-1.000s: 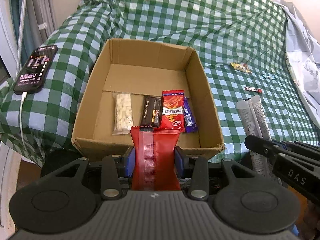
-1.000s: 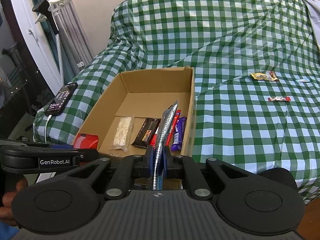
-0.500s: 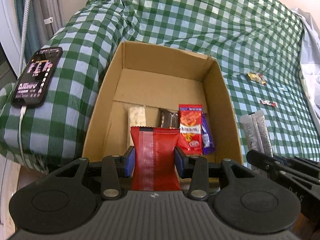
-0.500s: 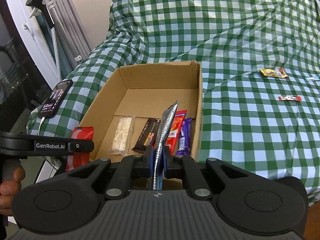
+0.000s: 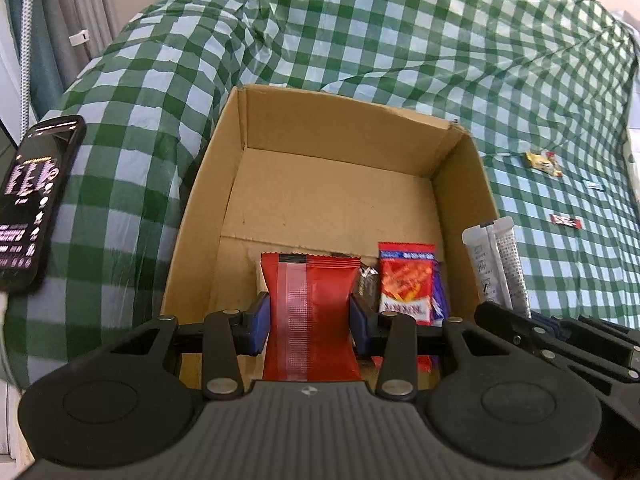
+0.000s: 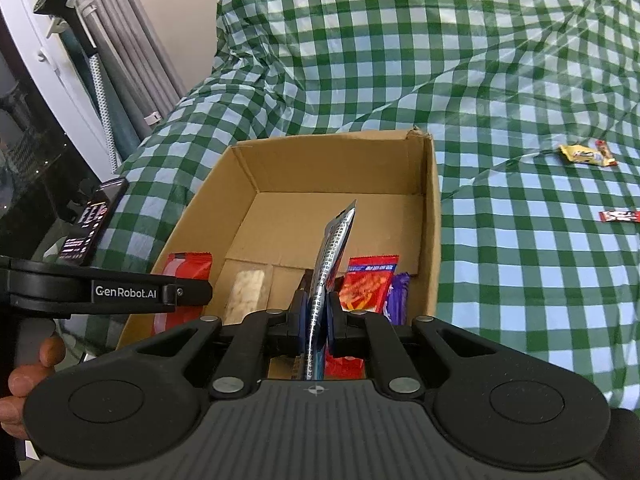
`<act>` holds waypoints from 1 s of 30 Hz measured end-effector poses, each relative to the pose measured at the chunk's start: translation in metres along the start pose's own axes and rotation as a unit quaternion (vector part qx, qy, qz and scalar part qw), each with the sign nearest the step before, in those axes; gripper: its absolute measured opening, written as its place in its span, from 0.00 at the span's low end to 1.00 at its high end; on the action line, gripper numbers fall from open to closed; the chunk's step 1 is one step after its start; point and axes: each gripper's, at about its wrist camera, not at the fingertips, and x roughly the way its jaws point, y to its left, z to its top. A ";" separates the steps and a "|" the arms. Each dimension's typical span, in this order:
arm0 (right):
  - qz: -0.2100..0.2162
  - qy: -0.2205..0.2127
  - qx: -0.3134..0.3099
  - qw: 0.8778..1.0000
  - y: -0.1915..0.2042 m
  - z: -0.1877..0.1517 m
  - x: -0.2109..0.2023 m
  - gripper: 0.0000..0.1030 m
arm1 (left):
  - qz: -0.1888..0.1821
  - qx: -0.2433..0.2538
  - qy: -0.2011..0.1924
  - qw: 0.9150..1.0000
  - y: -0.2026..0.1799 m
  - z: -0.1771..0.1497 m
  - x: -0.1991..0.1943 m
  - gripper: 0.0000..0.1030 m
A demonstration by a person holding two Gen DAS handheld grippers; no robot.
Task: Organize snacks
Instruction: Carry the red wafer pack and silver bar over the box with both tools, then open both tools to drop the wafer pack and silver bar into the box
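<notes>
Left gripper [image 5: 308, 316] pinches red packet [image 5: 309, 312] across its waist; right gripper [image 6: 316, 320] is pressed together on silver sachet [image 6: 334, 256], edge-on. Both hang over the box [image 5: 464, 168] near end, above the snacks already inside. Packets look light, soft, crinkly and probably slippery; mid-body pinch suits them.

Cardboard box [image 5: 460, 184] back half is lying bare, giving open room from above. Near end is getting crowded: a row of snack packets [image 6: 370, 284] is sitting along the front wall. Box walls are blocking any sideways entry. Phone [image 5: 30, 200] is occupying the bed [image 5: 400, 40] left of it; checked cover to the right is staying mostly open.
</notes>
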 end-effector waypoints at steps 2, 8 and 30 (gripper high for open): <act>0.000 0.005 0.003 1.000 -0.002 0.004 0.011 0.10 | 0.003 0.001 0.004 1.000 0.000 0.006 0.010 0.44; -0.001 0.018 0.007 1.000 -0.010 0.013 0.040 0.10 | 0.012 0.005 0.019 1.000 -0.001 0.017 0.038 0.44; -0.017 0.015 0.008 1.000 -0.019 0.003 0.017 0.84 | 0.073 0.010 -0.007 0.997 0.006 -0.012 0.003 1.00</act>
